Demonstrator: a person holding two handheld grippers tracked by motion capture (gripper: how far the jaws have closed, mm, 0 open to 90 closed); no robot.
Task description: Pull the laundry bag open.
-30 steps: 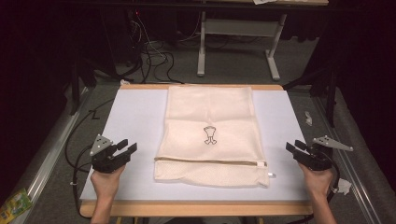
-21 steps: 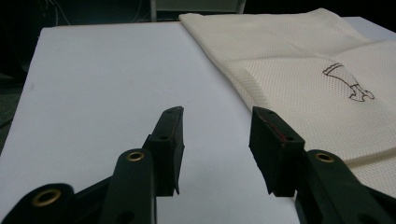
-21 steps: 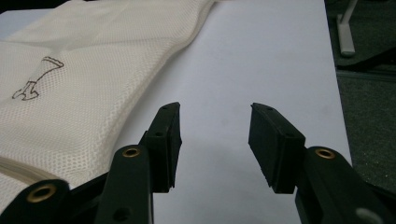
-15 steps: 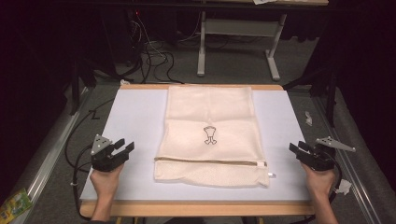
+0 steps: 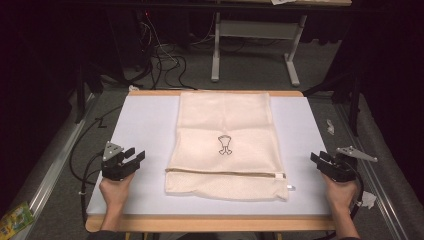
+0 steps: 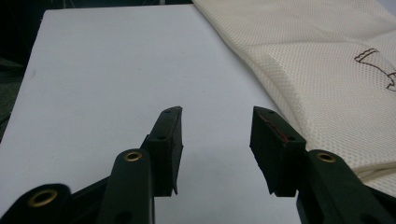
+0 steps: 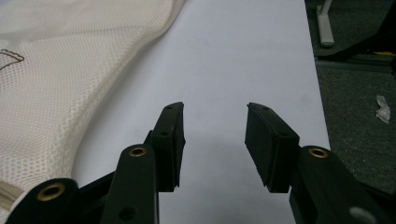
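A cream mesh laundry bag (image 5: 225, 145) lies flat in the middle of the white table top (image 5: 145, 125), with a small dark printed emblem (image 5: 224, 145) and a zip (image 5: 225, 173) along its near end. My left gripper (image 5: 134, 155) rests near the table's left front, open, nothing between its jaws; the bag's edge (image 6: 327, 79) lies to its right. My right gripper (image 5: 317, 159) hovers at the right front edge, open, its jaws just having closed a little with nothing between them. The bag (image 7: 56, 70) lies to its left.
The table's wooden rim (image 5: 210, 222) runs along the front. Grey floor surrounds the table, with cables (image 5: 165, 60) and a metal table frame (image 5: 255, 45) behind it. A scrap of paper (image 5: 331, 126) lies on the floor to the right; a colourful packet (image 5: 15, 217) lies at bottom left.
Both hands have hardly shifted; the bag lies unchanged.
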